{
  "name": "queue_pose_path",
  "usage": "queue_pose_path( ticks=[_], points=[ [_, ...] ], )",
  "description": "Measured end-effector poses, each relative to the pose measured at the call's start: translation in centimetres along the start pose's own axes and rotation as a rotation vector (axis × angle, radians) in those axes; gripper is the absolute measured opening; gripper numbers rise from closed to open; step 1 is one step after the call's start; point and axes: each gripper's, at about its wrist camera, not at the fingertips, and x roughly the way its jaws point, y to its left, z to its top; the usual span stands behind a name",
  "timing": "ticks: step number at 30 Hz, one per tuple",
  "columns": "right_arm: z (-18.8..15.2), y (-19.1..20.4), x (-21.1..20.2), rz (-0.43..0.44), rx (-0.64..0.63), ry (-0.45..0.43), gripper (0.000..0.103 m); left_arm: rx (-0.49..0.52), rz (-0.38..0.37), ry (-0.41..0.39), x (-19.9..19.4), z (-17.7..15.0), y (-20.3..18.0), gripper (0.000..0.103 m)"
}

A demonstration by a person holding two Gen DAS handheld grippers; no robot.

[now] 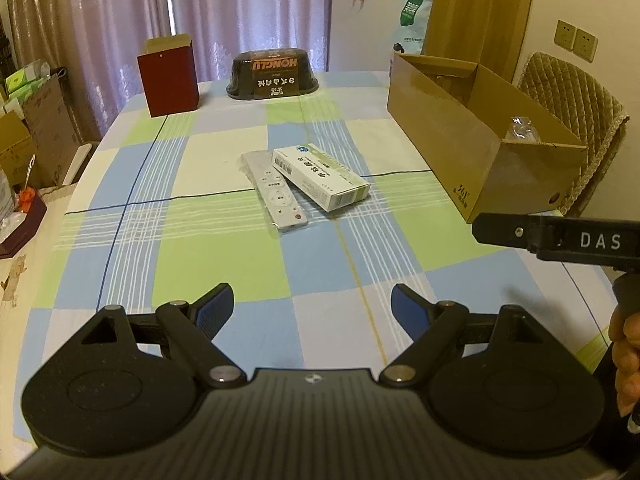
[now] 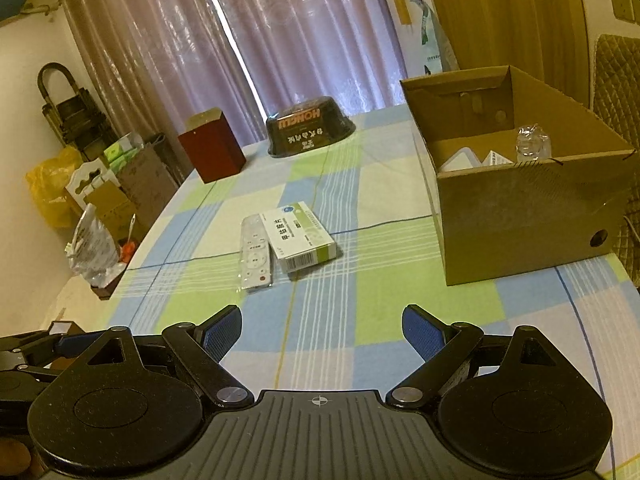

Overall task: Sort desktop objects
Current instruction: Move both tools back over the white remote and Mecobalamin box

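Checked blue, green and white cloth covers the table [image 1: 200, 264], with curtains behind its far edge. Near the middle of the table lie a white remote control [image 1: 276, 192] in a clear sleeve and a white-and-green medicine box [image 1: 320, 176], the box touching the remote and seemingly overlapping its right side. Along the right edge stands an open cardboard box [image 2: 520, 220] that already holds some white packets and a crumpled clear item. By the far edge sit a dark red box [image 1: 170, 80] and a black container [image 1: 272, 74].

Both the left gripper [image 1: 312, 312] and the right gripper [image 2: 322, 334] hover near the table's near edge, jaws spread wide and holding nothing, well apart from the two items.

Judging by this, a reach for the next item is about to start. The medicine box, uppermost and nearer the cardboard box, looks the sensible pick; the jaws should straddle its narrow sides without dragging the remote
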Motion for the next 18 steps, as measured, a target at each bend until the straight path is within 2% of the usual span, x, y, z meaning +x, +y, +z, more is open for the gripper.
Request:
queue_pose_path(
  ticks=[18],
  points=[
    [0.1, -0.2, 0.1, 0.012, 0.009, 0.003, 0.09, 0.002, 0.035, 0.0, -1.2, 0.0, 0.3, 0.084]
  ],
)
